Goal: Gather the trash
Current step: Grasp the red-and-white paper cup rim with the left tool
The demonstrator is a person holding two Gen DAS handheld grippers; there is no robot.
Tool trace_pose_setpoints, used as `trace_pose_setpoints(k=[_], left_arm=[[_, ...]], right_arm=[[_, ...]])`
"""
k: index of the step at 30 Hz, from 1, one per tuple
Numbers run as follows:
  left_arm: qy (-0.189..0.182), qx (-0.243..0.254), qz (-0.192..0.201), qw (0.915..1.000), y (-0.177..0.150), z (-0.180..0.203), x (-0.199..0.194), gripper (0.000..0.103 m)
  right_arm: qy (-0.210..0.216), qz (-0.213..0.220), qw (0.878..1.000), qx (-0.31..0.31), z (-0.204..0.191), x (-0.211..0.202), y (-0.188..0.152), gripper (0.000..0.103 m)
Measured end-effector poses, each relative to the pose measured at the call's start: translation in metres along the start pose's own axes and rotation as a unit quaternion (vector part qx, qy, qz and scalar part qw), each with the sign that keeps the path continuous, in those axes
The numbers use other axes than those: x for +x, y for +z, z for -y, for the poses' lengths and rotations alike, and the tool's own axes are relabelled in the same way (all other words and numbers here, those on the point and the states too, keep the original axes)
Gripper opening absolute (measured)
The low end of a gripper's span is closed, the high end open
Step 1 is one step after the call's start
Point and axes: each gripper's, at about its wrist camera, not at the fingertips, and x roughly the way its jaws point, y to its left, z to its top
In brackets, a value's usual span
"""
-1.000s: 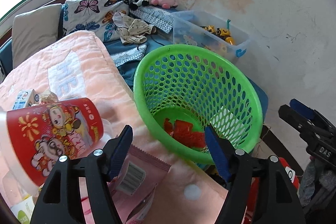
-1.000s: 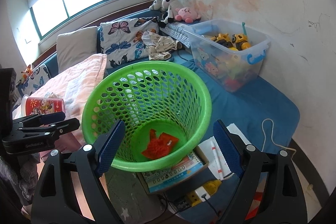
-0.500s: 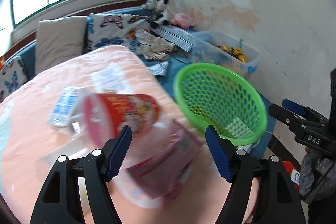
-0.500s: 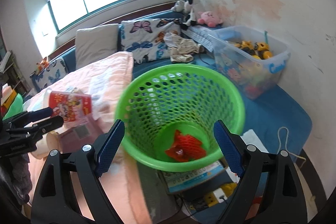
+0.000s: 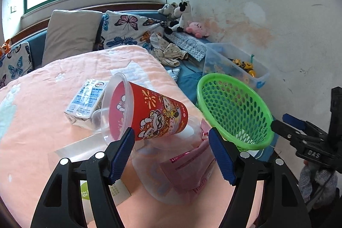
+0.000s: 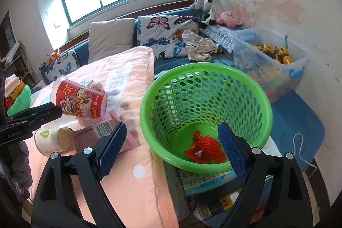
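Both grippers are held spread: the left gripper (image 5: 172, 152) above one pink wrapper (image 5: 188, 168) and one red cup (image 5: 149, 113) on the blanket (image 5: 38, 104), the right gripper (image 6: 171, 150) before one green basket (image 6: 205, 116) containing one red wrapper (image 6: 204, 150). One milk carton (image 5: 86, 99) lies beyond.

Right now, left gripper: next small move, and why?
Probably ease the left gripper forward and close on the red cup. It is open and holds nothing; the cup lies tipped on the pink blanket just ahead of the fingertips, and the green basket sits close to its right.
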Motion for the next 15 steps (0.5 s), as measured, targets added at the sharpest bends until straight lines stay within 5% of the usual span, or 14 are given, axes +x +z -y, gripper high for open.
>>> trace_pose_setpoints(k=[7, 15], left_arm=[[0.009, -0.006, 0.046, 0.9989, 0.003, -0.007, -0.021, 0.068], [0.012, -0.027, -0.010, 0.9995, 0.013, -0.025, 0.013, 0.060]], right_arm=[[0.008, -0.006, 1.000, -0.002, -0.006, 0.004, -0.005, 0.087], [0.025, -0.016, 1.000, -0.005, -0.017, 0.011, -0.008, 0.087]])
